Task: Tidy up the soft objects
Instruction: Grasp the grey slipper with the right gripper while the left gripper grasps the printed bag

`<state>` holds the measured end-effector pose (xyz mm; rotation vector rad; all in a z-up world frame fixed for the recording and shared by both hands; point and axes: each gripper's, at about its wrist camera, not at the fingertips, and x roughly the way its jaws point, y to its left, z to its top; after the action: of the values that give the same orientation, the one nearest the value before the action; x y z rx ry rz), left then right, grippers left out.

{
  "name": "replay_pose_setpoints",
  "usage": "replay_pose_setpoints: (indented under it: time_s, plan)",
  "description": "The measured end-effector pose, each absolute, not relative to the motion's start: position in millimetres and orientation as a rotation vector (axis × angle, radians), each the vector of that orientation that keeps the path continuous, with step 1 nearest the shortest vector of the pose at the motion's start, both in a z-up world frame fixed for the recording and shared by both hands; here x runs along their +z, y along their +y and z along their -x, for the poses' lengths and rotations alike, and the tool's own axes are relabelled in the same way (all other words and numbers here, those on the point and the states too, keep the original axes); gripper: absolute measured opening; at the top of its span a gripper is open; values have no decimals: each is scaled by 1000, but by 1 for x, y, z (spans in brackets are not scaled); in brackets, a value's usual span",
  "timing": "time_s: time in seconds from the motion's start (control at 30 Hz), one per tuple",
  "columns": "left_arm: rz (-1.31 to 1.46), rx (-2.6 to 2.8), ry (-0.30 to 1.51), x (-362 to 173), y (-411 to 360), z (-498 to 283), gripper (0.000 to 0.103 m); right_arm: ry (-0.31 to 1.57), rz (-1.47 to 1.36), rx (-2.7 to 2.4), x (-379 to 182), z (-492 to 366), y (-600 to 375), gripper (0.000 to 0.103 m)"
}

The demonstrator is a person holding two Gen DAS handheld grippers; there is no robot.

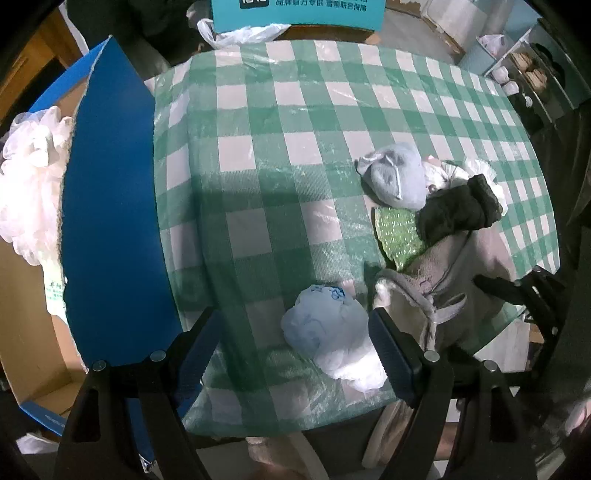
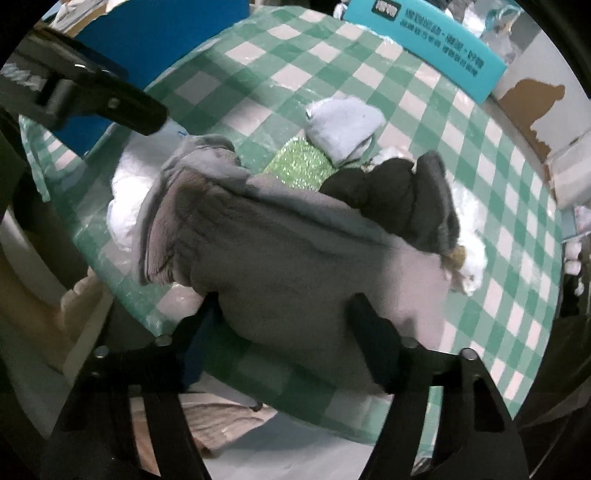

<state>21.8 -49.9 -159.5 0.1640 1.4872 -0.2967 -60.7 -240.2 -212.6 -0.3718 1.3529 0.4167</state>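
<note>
On the green-checked table lies a pale blue and white bundle. My left gripper hangs open over it, the bundle nearer its right finger. To the right is a heap: a grey fleece cloth, a dark fuzzy piece, a green glittery piece, a light blue sock ball and white bits. In the right wrist view my right gripper points down with its pads pressed into the near end of the grey fleece cloth. Beyond it are the dark piece and the sock ball.
A blue cardboard box stands open at the table's left, with white fluffy material in it. A teal box sits past the far edge. Shelves stand far right. The table's near rim curves just below both grippers.
</note>
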Motion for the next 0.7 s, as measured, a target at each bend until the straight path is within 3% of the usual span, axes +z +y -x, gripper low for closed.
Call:
replay_pose_setpoints:
  time_s: [0.13, 0.23, 0.7]
  plan:
    - [-149, -292, 1518, -166, -52, -23, 83, 1368, 294, 407, -213, 50, -248, 38]
    - [-122, -300, 1549, -172, -53, -25, 83, 1373, 203, 393, -209, 39, -258, 29]
    - [-63, -290, 1628, -203, -68, -23, 83, 1307, 17, 374, -185, 25, -281, 24]
